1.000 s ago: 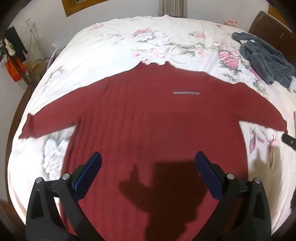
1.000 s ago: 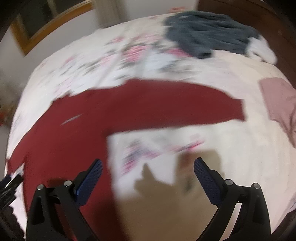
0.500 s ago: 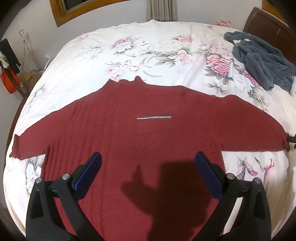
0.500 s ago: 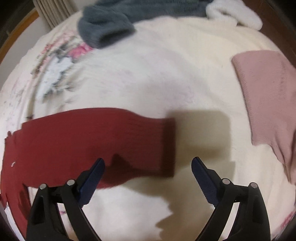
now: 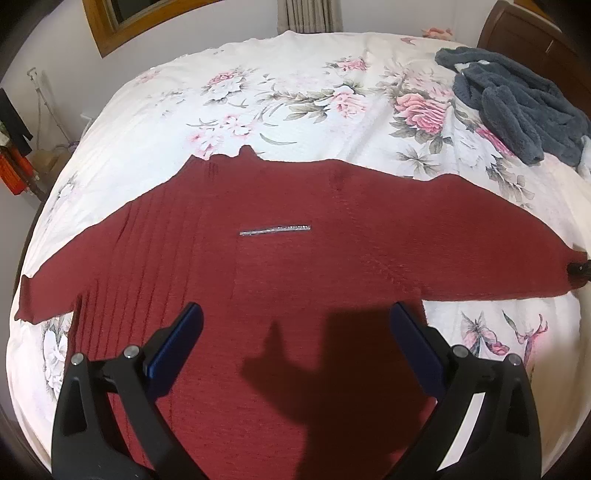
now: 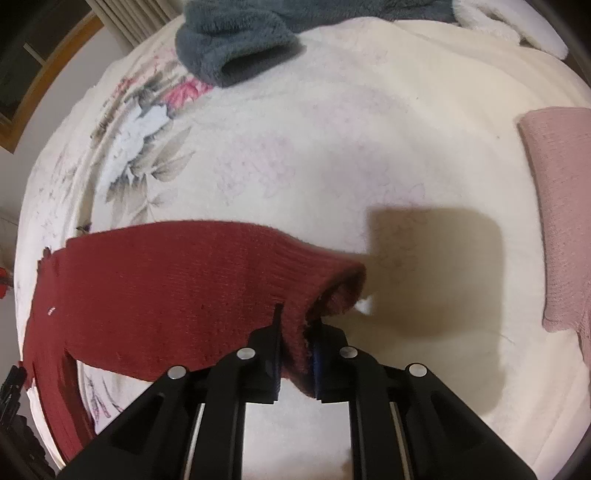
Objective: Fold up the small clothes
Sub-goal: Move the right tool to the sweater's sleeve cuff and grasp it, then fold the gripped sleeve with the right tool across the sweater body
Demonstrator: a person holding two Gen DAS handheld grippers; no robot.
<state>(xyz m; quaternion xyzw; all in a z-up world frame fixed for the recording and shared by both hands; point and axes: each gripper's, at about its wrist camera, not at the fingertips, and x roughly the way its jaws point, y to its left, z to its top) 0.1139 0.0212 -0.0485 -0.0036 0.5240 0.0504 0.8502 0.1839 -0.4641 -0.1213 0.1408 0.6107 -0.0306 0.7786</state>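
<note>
A dark red knitted sweater (image 5: 295, 266) lies spread flat on the bed, both sleeves stretched out sideways. It carries a small silver bar on the chest. My left gripper (image 5: 295, 332) hovers open above the sweater's lower body, holding nothing. In the right wrist view, my right gripper (image 6: 297, 332) is shut on the cuff of the sweater's right sleeve (image 6: 207, 288), lifting its edge slightly. The right gripper's tip (image 5: 579, 267) shows at that cuff in the left wrist view.
A floral white bedspread (image 5: 295, 92) covers the bed. A dark grey fleece garment (image 5: 517, 107) is heaped at the far right, also at top (image 6: 240, 44). A pink knit garment (image 6: 561, 221) lies to the right. A wooden headboard (image 5: 524, 33) stands behind.
My right gripper dropped onto the red sleeve's cuff and shut on it. The left gripper's view tilted up a little; it stays open over the sweater's body.
</note>
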